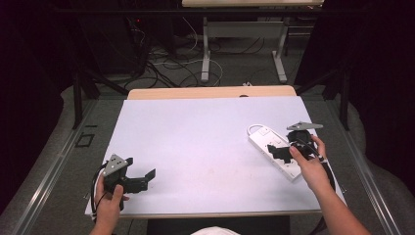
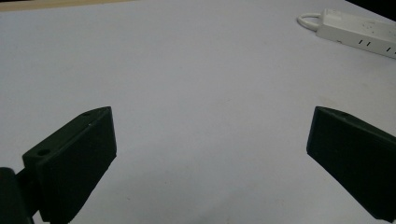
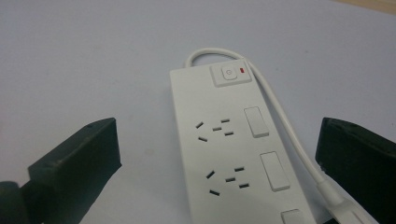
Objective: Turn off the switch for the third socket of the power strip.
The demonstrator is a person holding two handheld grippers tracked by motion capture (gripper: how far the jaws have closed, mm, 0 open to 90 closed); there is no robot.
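A white power strip [image 1: 264, 141] lies slanted on the right side of the white table top, its white cable [image 3: 280, 116] looping round the far end beside the main switch [image 3: 229, 74] with a red mark. My right gripper [image 1: 277, 152] hovers low over the strip, held by the person's right hand. Its jaws stand wide, one on each side of the strip [image 3: 224, 154], and do not press on it. My left gripper [image 1: 142, 170] rests near the front left corner, open, with bare table between its jaws [image 2: 210, 126]. From the left gripper view the strip [image 2: 359, 32] lies far off at the upper right.
The white sheet [image 1: 195, 142] covers the table; a wooden edge [image 1: 210, 92] shows at the far side. Beyond it the floor holds loose cables [image 1: 171, 68] and another table's legs [image 1: 205, 49]. Dark frame posts [image 1: 77, 98] flank both sides.
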